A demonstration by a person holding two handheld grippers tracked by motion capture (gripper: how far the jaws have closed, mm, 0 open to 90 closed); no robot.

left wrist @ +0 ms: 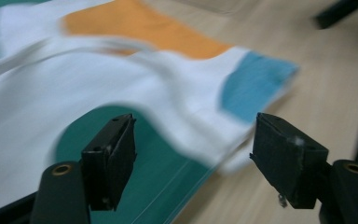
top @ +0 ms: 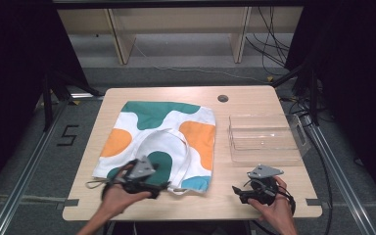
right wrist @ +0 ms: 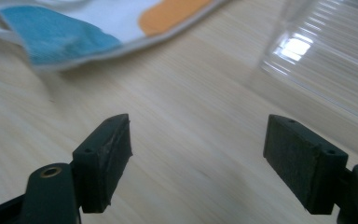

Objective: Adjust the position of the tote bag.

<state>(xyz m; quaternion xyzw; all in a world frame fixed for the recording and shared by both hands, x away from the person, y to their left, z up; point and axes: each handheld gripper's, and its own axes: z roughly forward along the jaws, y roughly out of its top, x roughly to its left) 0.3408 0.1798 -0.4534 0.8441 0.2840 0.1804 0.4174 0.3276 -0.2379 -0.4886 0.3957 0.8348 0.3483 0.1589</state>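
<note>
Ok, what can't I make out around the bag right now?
- Tote bag: its near left corner sits under the left gripper in the high view.
- Left gripper view: motion blur smears the handles.
- Clear tray: contents unreadable through glare; the right gripper view cuts it off.

We counted one patterned tote bag (top: 156,139), one clear plastic tray (top: 264,139) and two grippers, the left gripper (top: 162,187) and the right gripper (top: 236,192), on one counter (top: 247,100).
</note>
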